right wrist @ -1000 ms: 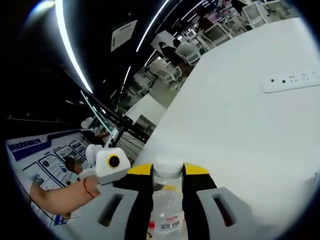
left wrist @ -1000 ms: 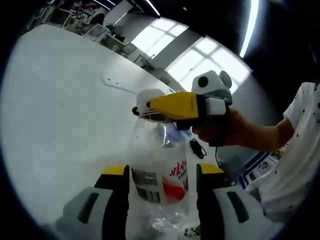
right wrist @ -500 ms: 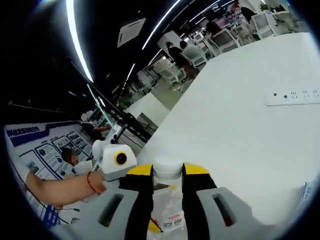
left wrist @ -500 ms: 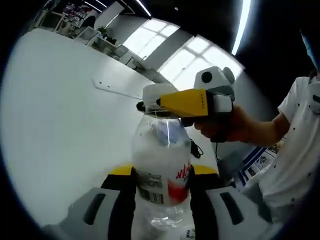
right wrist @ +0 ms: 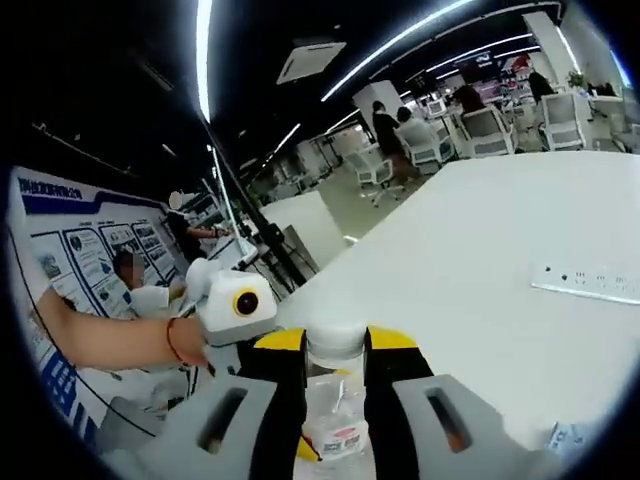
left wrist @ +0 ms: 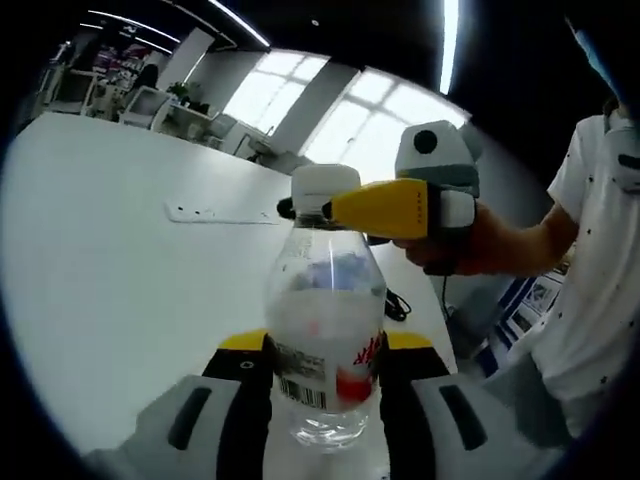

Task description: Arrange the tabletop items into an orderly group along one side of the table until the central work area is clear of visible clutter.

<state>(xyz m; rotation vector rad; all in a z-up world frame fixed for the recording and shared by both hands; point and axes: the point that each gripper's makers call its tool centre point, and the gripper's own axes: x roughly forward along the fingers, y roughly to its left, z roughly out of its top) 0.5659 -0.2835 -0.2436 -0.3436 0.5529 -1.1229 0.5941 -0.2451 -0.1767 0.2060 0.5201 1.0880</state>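
A clear water bottle [left wrist: 325, 340] with a red-and-white label and a white cap [left wrist: 322, 186] stands upright between my two grippers above the white table [left wrist: 110, 280]. My left gripper [left wrist: 325, 348] is shut on the bottle's body, its yellow-tipped jaws pressed against both sides. My right gripper [left wrist: 312, 207] comes in from the right and is shut on the cap. In the right gripper view, the right gripper [right wrist: 335, 345] clamps the cap [right wrist: 335, 338], with the bottle [right wrist: 335, 435] hanging below it. A hand [right wrist: 185, 345] holds the left gripper's handle there.
A white power strip [left wrist: 220, 213] lies flat on the table behind the bottle, also seen as the power strip [right wrist: 590, 283]. A black cable [left wrist: 397, 305] trails near the table's right edge. A person in a white shirt [left wrist: 590, 300] stands at the right.
My left gripper's jaws have closed in from a wide gap onto the bottle's body. Both views have tilted with the hands; the right gripper has stayed on the cap.
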